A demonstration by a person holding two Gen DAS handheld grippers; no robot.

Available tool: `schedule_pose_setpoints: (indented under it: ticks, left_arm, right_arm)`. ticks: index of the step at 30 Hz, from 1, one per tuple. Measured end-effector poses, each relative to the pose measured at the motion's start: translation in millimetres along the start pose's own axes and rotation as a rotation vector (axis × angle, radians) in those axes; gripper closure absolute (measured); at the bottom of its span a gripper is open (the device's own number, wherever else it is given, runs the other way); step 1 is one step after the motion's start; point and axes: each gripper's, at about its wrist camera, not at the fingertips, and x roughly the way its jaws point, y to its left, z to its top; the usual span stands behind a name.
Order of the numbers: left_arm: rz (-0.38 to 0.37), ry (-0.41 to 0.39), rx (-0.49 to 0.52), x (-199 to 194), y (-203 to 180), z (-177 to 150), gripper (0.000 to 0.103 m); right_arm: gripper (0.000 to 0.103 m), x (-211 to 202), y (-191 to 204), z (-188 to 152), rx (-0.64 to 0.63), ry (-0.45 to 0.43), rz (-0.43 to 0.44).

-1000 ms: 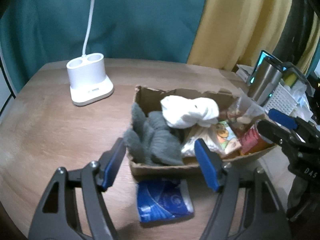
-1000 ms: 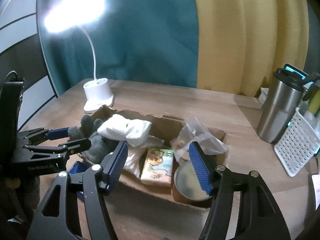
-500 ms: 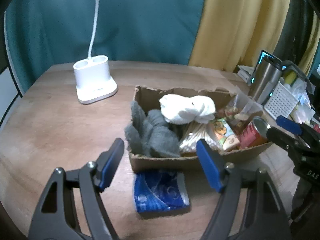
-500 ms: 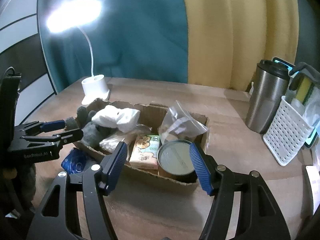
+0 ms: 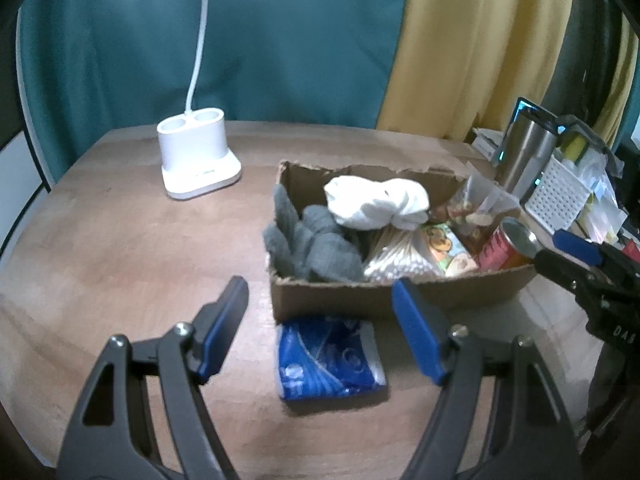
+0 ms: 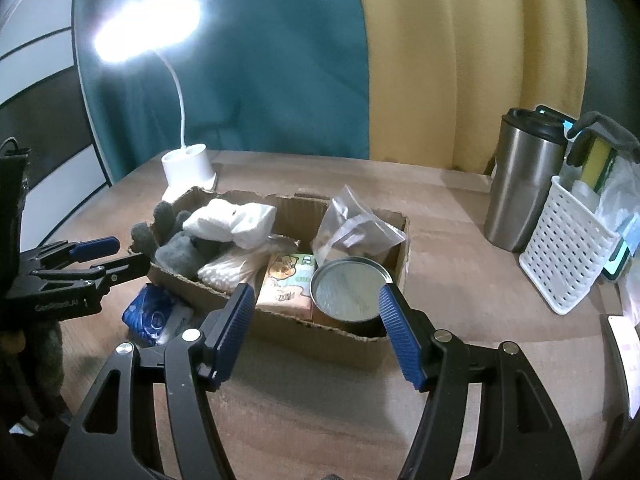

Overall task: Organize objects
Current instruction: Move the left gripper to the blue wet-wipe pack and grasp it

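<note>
A torn cardboard box [image 5: 400, 300] [image 6: 320, 336] on the wooden table holds a grey glove [image 5: 316, 244], a white cloth [image 5: 376, 200], a cotton swab pack [image 5: 400, 260], a cartoon packet [image 6: 288, 280], a clear snack bag [image 6: 352, 224] and a red can [image 5: 500, 248] with a silver lid [image 6: 348, 288]. A blue tissue pack [image 5: 328, 356] [image 6: 152, 312] lies on the table against the box's near wall. My left gripper [image 5: 319, 282] [image 6: 128, 254] hovers open above that pack, holding nothing. My right gripper [image 6: 316, 288] [image 5: 550, 246] is open in front of the can end, also holding nothing.
A white lamp base [image 5: 196, 156] stands at the back left, its lit head [image 6: 148, 28] above. On the right stand a steel tumbler [image 6: 524, 180] and a white perforated basket [image 6: 568, 248] stuffed with items. Teal and yellow curtains hang behind the table.
Both grippers have drawn back from the box, which now looks smaller and farther off. The left jaws stand slightly wider. The blue pack and the box have stayed put.
</note>
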Motion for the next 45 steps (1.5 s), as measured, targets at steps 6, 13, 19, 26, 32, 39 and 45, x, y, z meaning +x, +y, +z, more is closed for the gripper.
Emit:
schedule_pose_setpoints:
  ticks: [6,13,19,26,32,39,45]
  left_arm:
    - [0.009,0.008,-0.001,-1,5,-8,0.027]
    - [0.010,0.020,0.006,1,6,-16,0.027]
    - [0.009,0.039,0.003,6,7,-22,0.027]
    - [0.020,0.068,0.004,15,11,-32,0.027]
    - [0.027,0.087,0.014,21,12,-37,0.027]
    - [0.044,0.115,0.023,27,22,-41,0.027]
    - [0.051,0.122,0.027,26,24,-38,0.027]
  right_arm:
    - [0.035,-2,3,-8,-0.002,0.009,-0.004]
    - [0.035,-4,4,-15,-0.001,0.021,-0.006]
    - [0.035,-4,3,-20,0.001,0.037,-0.011]
    - [0.035,0,2,-27,0.006,0.058,-0.015]
    - [0.035,2,1,-31,0.011,0.071,-0.016]
    - [0.035,6,-1,-34,0.013,0.084,-0.016]
    - [0.035,10,0,-36,0.014,0.095,-0.013]
